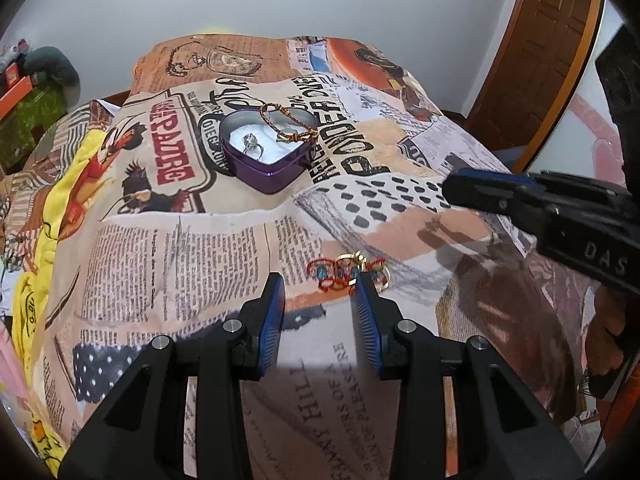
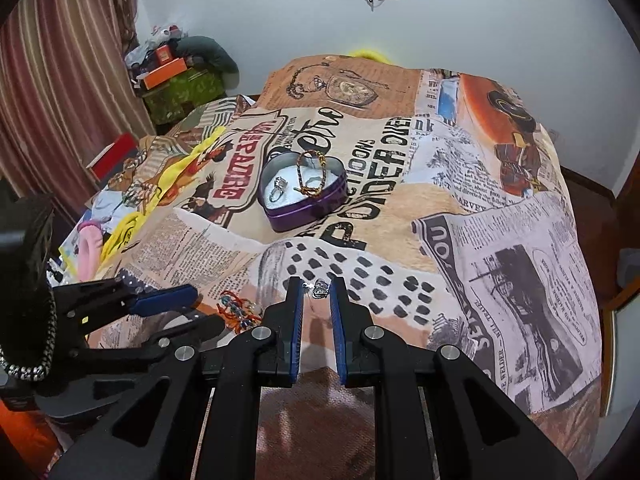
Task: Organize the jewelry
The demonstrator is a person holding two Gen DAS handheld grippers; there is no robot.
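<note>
A purple heart-shaped tin [image 1: 266, 178] [image 2: 310, 210] sits on the printed bedspread, holding a silver ring [image 1: 252, 145] [image 2: 277, 191] and a gold chain bracelet [image 1: 289, 122] [image 2: 311, 172] draped over its rim. My left gripper [image 1: 320, 286] is open just above a pile of red-thread, blue-bead and gold jewelry [image 1: 347, 271] [image 2: 236, 307]. My right gripper [image 2: 316, 286] has its jaws narrowly apart around a small silver piece [image 2: 319, 287] at the fingertips; whether it is lifted I cannot tell. It also shows in the left wrist view [image 1: 454, 184].
The bedspread [image 1: 168, 248] [image 2: 500, 240] is rumpled, with yellow fabric [image 1: 60, 216] at its left edge. Cluttered boxes [image 2: 168, 72] and a striped curtain [image 2: 68, 60] stand at the far left. A wooden door [image 1: 544, 52] is at the right.
</note>
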